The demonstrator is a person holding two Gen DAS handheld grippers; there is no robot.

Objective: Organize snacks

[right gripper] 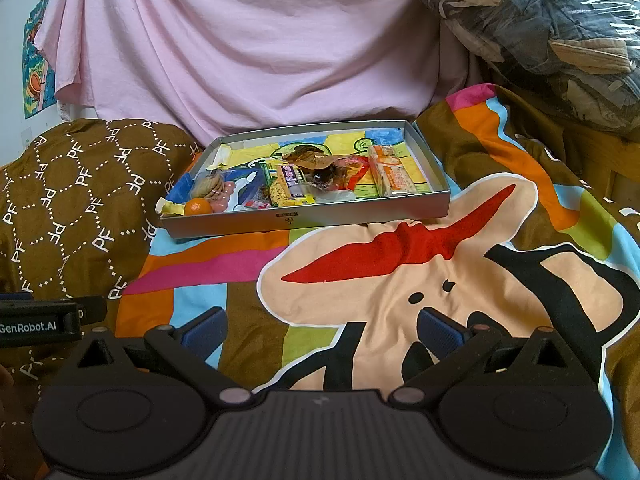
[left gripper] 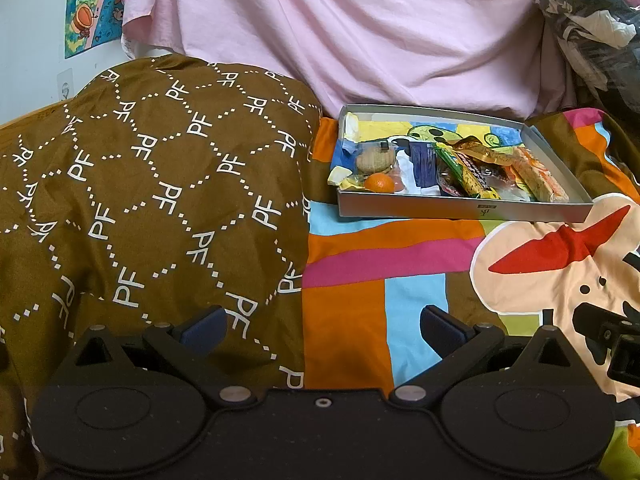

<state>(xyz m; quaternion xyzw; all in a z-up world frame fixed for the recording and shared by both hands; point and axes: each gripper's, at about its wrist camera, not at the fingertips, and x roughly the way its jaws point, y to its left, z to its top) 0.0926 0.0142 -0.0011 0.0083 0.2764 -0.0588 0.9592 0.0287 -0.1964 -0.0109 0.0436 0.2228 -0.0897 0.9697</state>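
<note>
All the snacks in view lie inside the shallow grey box (right gripper: 304, 220), which sits on the cartoon-print bedspread (right gripper: 400, 280) below the pink sheet (right gripper: 240, 40). At the box's left end are a small orange (right gripper: 198, 207), a stack of round biscuits (right gripper: 208, 186) and some pink sweets (right gripper: 224, 196); towards the middle lie a yellow-and-green bar (right gripper: 280, 192) and crumpled brown wrappers (right gripper: 316, 160); at the right end lies an orange-printed packet (right gripper: 390, 174). Nothing edible shows on the bedspread outside the box.

That fits two stages — snacks gathered into the box but yet to be sorted, or a sorting that ended in this loose grouping. The items overlap and lean on one another, so I judge the layout rough rather than tidy, but the pictures do not settle it.

Both claws hang well short of the box, over the bedspread. The left gripper (left gripper: 324, 330) is spread wide with nothing between its blue pads, and so is the right gripper (right gripper: 322, 330).

Hard to make out: the labels on the wrappers, what lies under the heap in the middle of the box, and whether the brown patterned pillow (left gripper: 160, 200) left of the box hides anything. The plastic-wrapped bundle (right gripper: 540, 32) to the box's upper right is cut off at the frame edge.
</note>
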